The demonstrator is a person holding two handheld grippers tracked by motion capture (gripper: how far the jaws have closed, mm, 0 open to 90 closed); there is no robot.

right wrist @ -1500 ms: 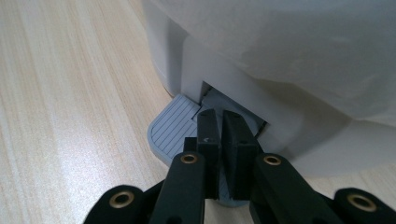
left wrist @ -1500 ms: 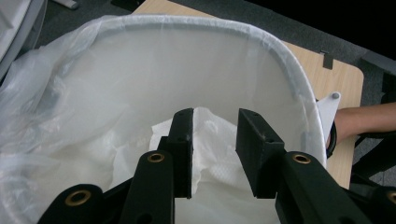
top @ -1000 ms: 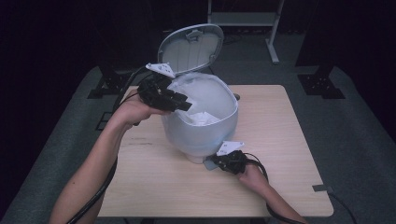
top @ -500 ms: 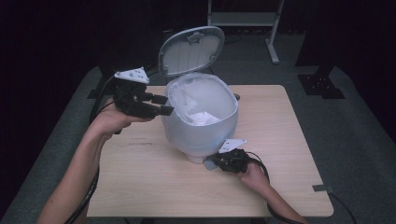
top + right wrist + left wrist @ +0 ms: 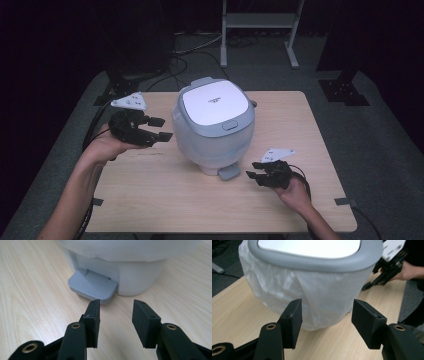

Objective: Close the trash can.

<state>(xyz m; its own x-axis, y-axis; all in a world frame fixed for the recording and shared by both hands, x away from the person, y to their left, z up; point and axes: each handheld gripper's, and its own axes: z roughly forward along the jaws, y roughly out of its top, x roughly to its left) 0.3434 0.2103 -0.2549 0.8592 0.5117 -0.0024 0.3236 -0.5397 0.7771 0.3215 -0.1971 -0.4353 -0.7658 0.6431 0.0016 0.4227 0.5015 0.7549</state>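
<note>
We are holding the left claw (image 5: 159, 129) spread and empty at the left of the counter (image 5: 150, 200), its jaws having just been opening with nothing between them, pointing at the pedal bin (image 5: 215, 127). The bin is standing in the middle of the counter with its lid (image 5: 214, 105) down. In the left gripper view, a thin white bin liner (image 5: 312, 292) is hanging out from under the grey rim, soft and slippery, so we are judging it a poor place to grip. The plastic body is looking light and smooth and could slide if pushed sideways; the stiff rim or the pedal (image 5: 229, 172) is giving better purchase. Small dark lettering is sitting on the lid, too small for us to read. At the right, the right claw (image 5: 255, 177) is resting near the grey ribbed pedal (image 5: 93, 286), clear of it, jaws parted after just opening, holding nothing.
</note>
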